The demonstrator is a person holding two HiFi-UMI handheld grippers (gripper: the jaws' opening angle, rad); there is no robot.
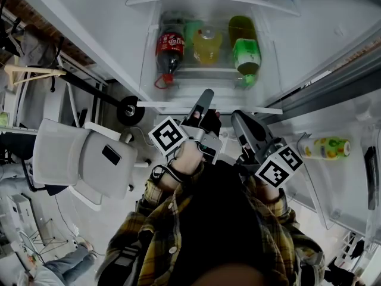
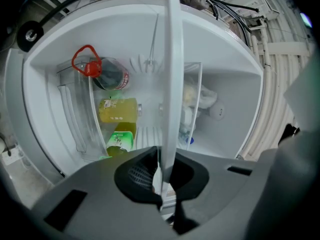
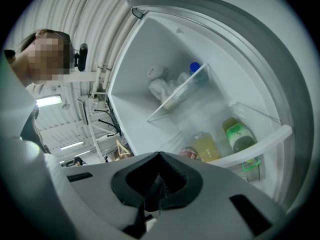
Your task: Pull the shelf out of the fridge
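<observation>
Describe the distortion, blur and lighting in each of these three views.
Head view: white fridge interior brightly lit, yellow plaid shirt dim, straight edges bowed mildly. Left gripper view: heavy fisheye curving, black corners, the white shelf edge clamped in the left tool soft up close. Right gripper view: same curving and dark corners; ceiling strip light blown out white.

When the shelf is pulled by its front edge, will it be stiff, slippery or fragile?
Probably stiff: the shelf runs straight through the left gripper, which is shut on it. Its edge looks thin and smooth, so it may slip. The cola bottle lying nearby could roll.
</observation>
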